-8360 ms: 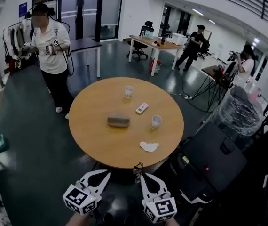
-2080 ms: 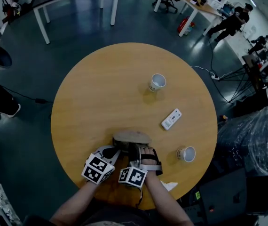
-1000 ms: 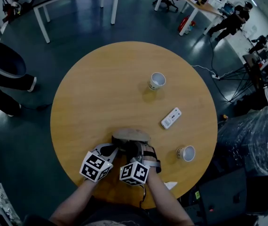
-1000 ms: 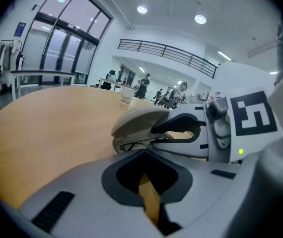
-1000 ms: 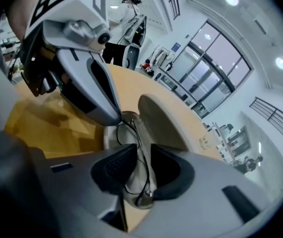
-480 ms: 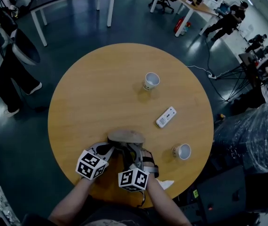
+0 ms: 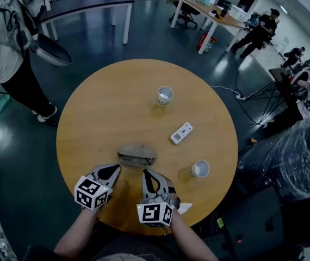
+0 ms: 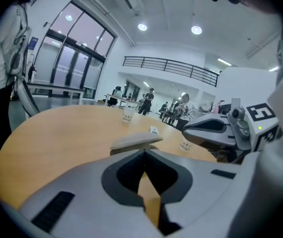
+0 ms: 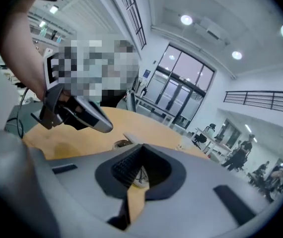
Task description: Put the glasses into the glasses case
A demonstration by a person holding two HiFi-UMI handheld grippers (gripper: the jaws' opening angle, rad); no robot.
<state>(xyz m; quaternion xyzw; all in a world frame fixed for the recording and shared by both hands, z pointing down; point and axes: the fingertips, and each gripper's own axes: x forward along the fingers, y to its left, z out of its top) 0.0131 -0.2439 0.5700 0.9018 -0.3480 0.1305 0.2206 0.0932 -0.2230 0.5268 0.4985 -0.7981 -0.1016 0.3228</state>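
Observation:
The tan glasses case lies on the round wooden table, near its front edge. Its lid sits slightly ajar, and a dark shape like the glasses shows under it. My left gripper hangs just short of the case's near left side, jaws shut and empty. My right gripper is at the near right, also shut with nothing held. The left gripper view shows the case beyond my shut left gripper. In the right gripper view the case lies past my right gripper.
Two paper cups and a white remote stand on the table's right half. A white tissue lies by my right arm. A person stands off the table's left; a plastic-wrapped bundle sits at right.
Both grippers have drawn back from the case toward the near edge and risen. The right jaws have let go of the case and closed. A person has come closer at the left.

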